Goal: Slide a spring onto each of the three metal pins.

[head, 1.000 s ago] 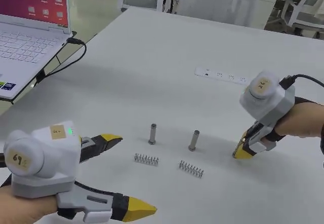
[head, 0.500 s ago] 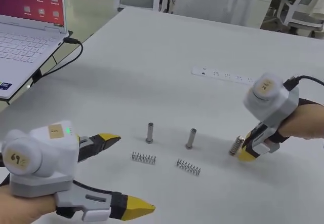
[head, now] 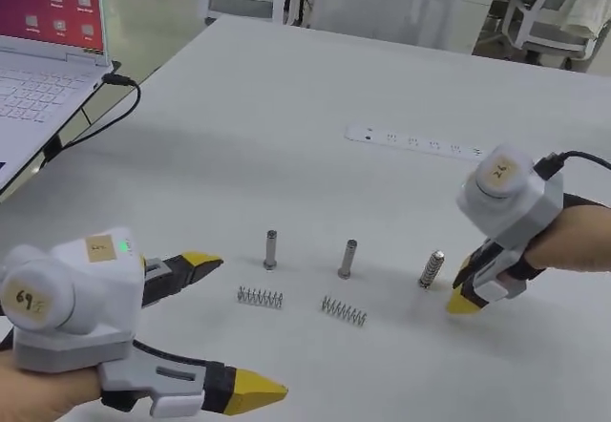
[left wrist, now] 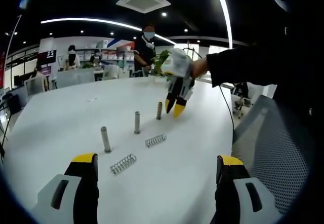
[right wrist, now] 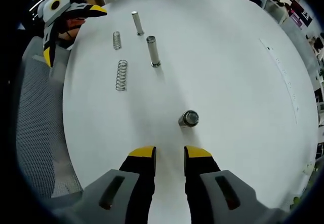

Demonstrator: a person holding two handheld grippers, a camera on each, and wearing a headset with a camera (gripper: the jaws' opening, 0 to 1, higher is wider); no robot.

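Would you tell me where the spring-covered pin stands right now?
In the head view, the spring-covered pin stands rightmost in the row, left of the right gripper and right of the middle pin.

- My left gripper (head: 239, 327): yellow finger tips on black shanks, pale grey body with a tan sticker and a green light.
- My right gripper (head: 461, 300): the same yellow tips, white body.
- Ahead of my left fingers: two silver coiled wire springs (head: 260, 297) (head: 344, 311) and two plain grey metal cylinder pins (head: 270, 249) (head: 347, 259).
- Just before my right fingers: a third grey metal pin (head: 431, 269), ringed with silver coils.
- Beneath my fingers: a matte white table (head: 286, 136).
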